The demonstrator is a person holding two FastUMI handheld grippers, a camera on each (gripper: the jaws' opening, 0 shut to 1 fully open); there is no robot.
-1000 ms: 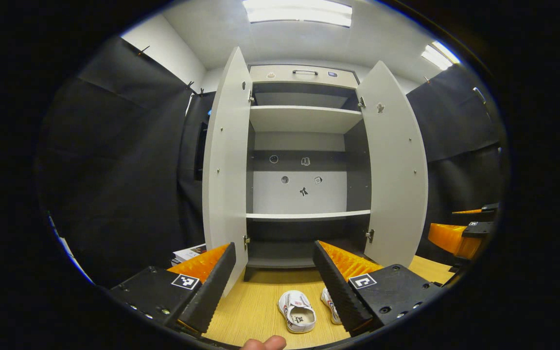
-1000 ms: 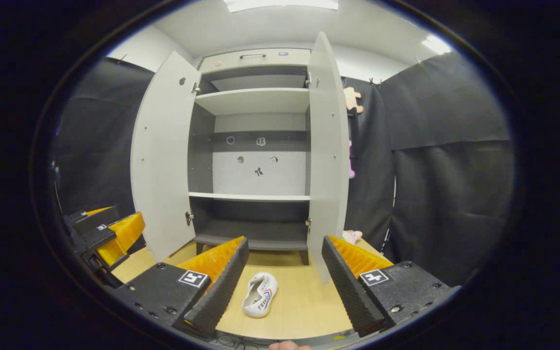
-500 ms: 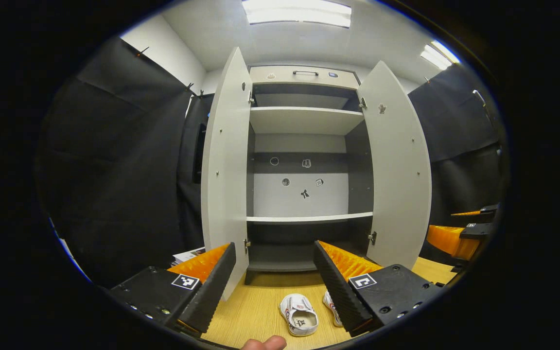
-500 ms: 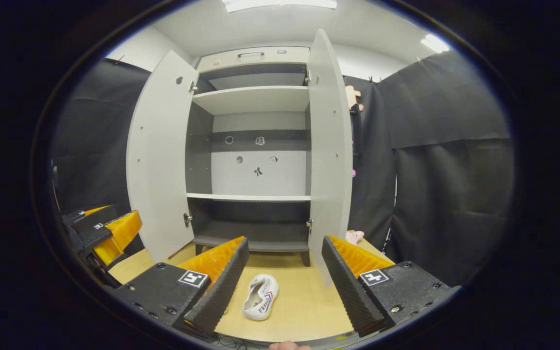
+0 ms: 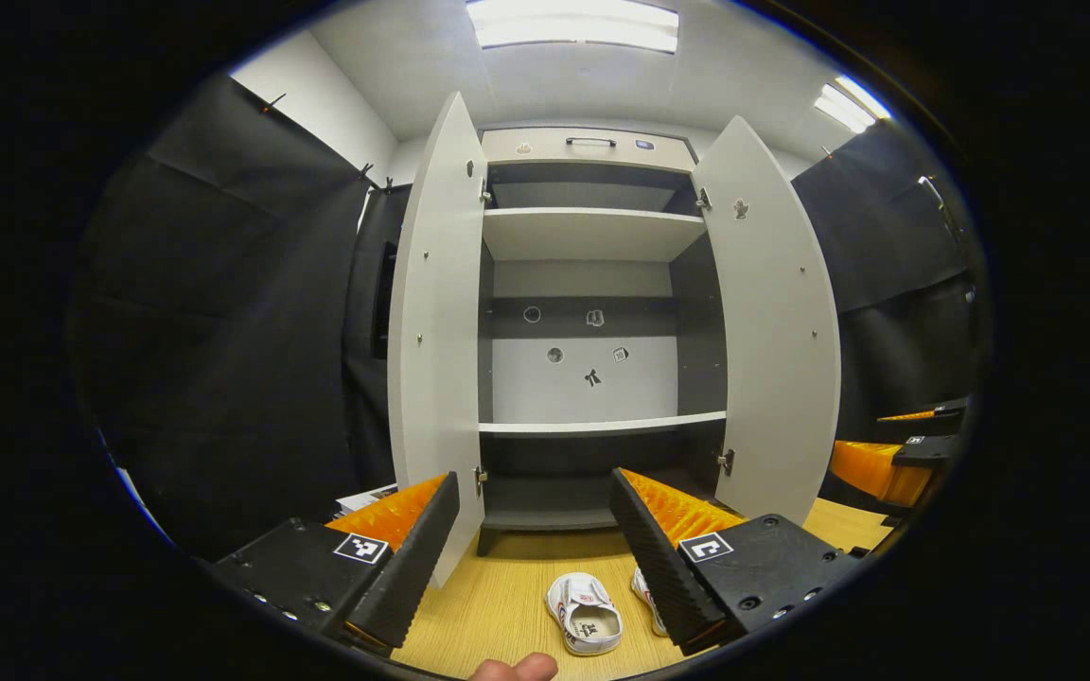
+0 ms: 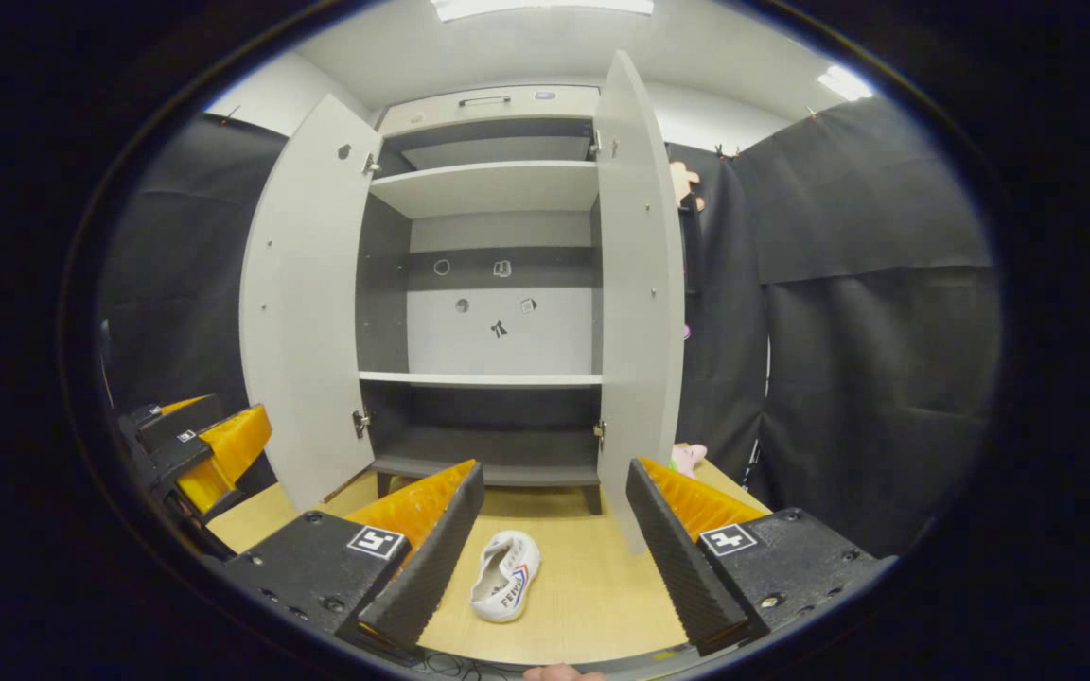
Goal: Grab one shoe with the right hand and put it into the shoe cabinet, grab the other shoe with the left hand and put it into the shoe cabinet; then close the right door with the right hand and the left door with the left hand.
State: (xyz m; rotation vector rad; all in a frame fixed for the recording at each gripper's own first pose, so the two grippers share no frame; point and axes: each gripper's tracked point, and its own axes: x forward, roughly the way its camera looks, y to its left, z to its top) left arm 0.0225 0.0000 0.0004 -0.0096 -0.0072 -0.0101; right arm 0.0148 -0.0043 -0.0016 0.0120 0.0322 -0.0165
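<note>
The shoe cabinet point(image 5: 592, 331) stood with both doors wide, shelves bare. Two white shoes point(image 5: 587, 615) lay on the wooden floor point(image 5: 498, 605) before it, one perhaps half-hidden. The left gripper point(image 5: 536, 558) and right gripper point(image 6: 554, 558) hung agape above them, holding nothing.

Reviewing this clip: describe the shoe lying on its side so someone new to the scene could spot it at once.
Start at the tall white cabinet with both doors open, then drop to the wooden floor in front of it. In the right gripper view, the white shoe lies between the right hand-held gripper fingers. Unlike its upright partner, it is tipped over, showing a red and blue side stripe.
</note>
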